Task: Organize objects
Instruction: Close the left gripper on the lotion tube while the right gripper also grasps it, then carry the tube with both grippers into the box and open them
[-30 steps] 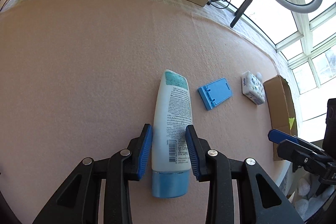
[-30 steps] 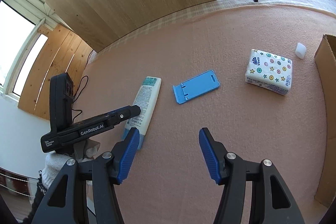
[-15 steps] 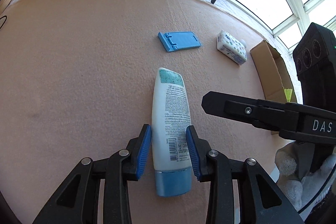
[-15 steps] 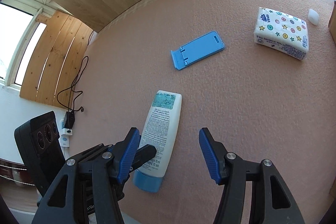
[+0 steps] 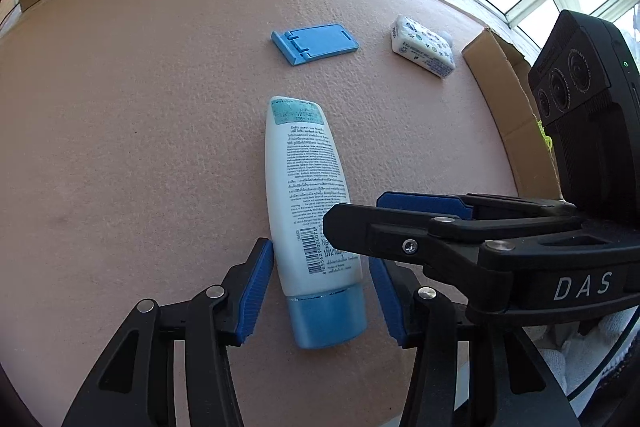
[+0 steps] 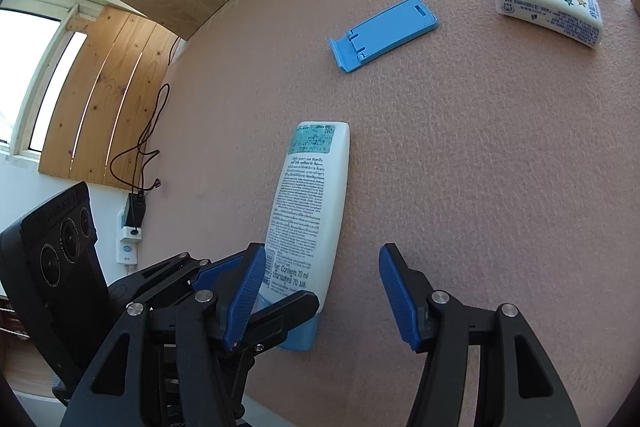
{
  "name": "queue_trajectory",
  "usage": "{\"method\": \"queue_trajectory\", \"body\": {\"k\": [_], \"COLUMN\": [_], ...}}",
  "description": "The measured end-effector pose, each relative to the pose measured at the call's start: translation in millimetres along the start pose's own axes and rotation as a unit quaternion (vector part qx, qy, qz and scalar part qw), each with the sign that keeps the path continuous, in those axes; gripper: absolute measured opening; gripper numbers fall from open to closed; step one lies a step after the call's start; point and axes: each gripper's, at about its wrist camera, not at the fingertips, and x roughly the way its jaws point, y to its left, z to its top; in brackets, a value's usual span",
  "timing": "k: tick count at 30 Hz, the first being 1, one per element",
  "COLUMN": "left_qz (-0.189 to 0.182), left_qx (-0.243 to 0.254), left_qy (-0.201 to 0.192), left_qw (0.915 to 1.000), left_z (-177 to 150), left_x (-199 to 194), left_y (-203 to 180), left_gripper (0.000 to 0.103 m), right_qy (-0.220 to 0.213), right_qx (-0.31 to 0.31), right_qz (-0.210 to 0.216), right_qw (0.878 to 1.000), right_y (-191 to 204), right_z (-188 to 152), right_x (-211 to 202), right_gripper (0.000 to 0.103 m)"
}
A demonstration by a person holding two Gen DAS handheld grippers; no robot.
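Bright window daylight, sharp focus, fisheye-warped edges.

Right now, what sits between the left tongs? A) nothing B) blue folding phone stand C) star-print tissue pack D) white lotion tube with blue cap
D: the white lotion tube with blue cap lies flat between the left tongs, whose blue pads flank it near the cap; the right tongs are open beside it.

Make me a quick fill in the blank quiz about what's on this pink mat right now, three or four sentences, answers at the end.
1. The tube lying between the fingers of the left claw has a cap coloured ____.
2. The right claw is empty and its jaws are ____.
3. The blue phone stand lies on the mat between the tube and the ____ pack.
4. At the mat's right edge sits a ____ box.

Answers: blue; open; tissue; cardboard
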Motion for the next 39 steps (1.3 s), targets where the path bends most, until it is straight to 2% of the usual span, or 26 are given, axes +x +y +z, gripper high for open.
{"method": "queue_trajectory", "body": {"k": [13, 15, 22, 31, 39], "left_qz": [-0.013, -0.013, -0.018, -0.028, -0.049], "left_qx": [-0.013, -0.013, -0.012, 0.022, 0.063], "left_qy": [-0.003, -0.004, -0.009, -0.03, -0.044], "left_qw": [0.9998, 0.9998, 0.9997, 0.9989, 0.9958], "left_z": [1.1, 0.8, 4.1, 22.7, 48.4], "left_x": [6.8, 7.4, 5.2, -2.0, 1.0], "left_y": [-3.4, -5.8, -16.8, -59.8, -117.0], "left_gripper": [0.052, 0.052, 0.051, 0.051, 0.051], "right_qy": [0.011, 0.013, 0.003, -0.037, -0.087], "right_qx": [-0.014, -0.015, -0.015, -0.006, 0.008], "right_qz": [-0.004, 0.0, -0.007, -0.014, -0.028], "right_qw": [1.0, 1.0, 1.0, 0.999, 0.996], "right_y": [11.7, 11.4, 5.8, -11.4, -39.4], "right_z": [-3.7, -4.2, -5.9, -2.7, 1.6], "right_x": [12.3, 12.4, 3.9, -36.1, -93.8], "right_gripper": [0.055, 0.051, 0.047, 0.047, 0.047]}}
